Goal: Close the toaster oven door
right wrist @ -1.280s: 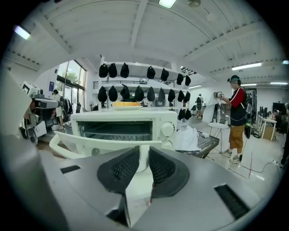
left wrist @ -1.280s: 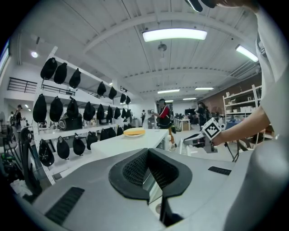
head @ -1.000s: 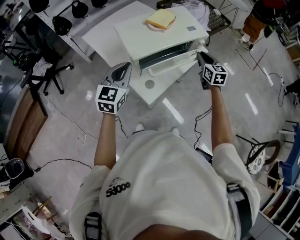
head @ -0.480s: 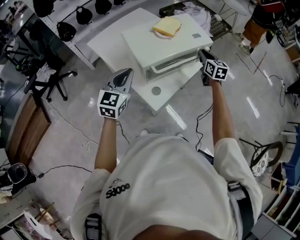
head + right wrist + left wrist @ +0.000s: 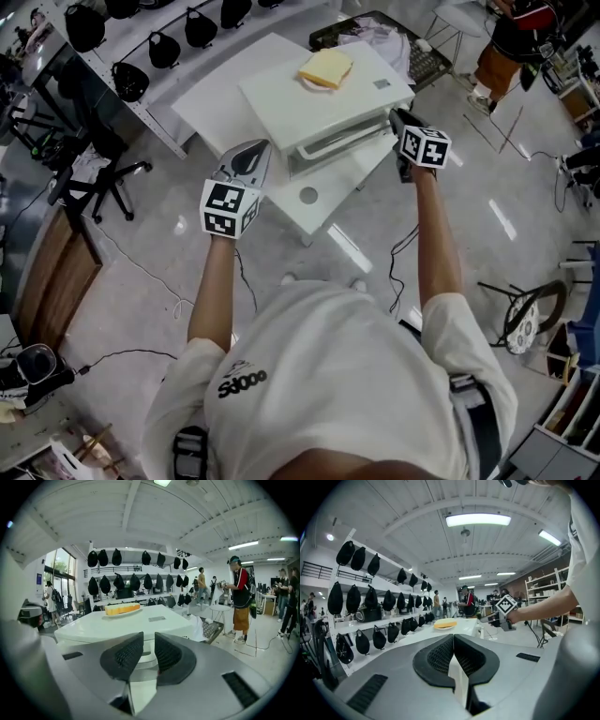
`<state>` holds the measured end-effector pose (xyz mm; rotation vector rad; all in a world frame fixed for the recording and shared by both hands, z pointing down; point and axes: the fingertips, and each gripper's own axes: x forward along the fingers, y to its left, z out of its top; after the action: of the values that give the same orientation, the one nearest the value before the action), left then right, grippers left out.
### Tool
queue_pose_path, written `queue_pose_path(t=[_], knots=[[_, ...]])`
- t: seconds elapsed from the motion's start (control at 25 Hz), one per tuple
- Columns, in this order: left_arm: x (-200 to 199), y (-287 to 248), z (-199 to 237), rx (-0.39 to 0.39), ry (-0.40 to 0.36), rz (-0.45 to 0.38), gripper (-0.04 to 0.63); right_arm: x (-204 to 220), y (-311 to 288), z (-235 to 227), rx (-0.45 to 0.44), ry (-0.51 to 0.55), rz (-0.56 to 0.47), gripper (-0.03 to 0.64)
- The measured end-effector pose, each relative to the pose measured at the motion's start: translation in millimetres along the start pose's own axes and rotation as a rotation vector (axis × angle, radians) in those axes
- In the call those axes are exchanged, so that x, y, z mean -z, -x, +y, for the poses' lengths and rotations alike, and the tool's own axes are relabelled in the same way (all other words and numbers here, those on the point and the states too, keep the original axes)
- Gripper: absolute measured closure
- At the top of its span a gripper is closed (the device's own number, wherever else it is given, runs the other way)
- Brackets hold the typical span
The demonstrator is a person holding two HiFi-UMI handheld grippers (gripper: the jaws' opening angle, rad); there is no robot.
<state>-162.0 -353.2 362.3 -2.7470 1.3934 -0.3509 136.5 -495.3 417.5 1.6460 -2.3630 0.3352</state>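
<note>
A white toaster oven [image 5: 323,103] stands on a white table [image 5: 220,94], with a slice of bread [image 5: 325,67] on a plate on top. Its door [image 5: 342,141] stands up against the oven front, shut or nearly so. My right gripper [image 5: 396,118] is at the door's right end. Its jaws are opening, with a narrow gap between the pads [image 5: 129,654], which press on nothing; the oven front [image 5: 140,652] shows through the gap. My left gripper [image 5: 251,156] hovers in front of the table's left part, shut and empty, its pads [image 5: 440,654] touching.
Shelves with black bags [image 5: 141,52] run along the far left. An office chair [image 5: 98,164] and a wooden desk [image 5: 47,253] stand to the left. Cables lie on the floor [image 5: 141,272]. A person [image 5: 506,42] stands at the far right. A small round disc [image 5: 308,196] sits on the table.
The oven door has swung up from partly open to against the oven front. My right gripper rose with its right end. The left gripper stayed shut in front of the table.
</note>
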Motion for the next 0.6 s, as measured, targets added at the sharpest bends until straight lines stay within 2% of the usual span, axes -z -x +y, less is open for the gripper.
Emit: queue_pose_path(t=[0.28,0.6], knots=[[-37,-41,-36,0.080,-0.027,-0.043,0.577,-16,86,1,0.039,0.221,0.000,0.601],[-85,-75,-106,0.191,-0.099,-0.106,0.577,-37,186,-2,0.076,0.254,-0.073,0.607]])
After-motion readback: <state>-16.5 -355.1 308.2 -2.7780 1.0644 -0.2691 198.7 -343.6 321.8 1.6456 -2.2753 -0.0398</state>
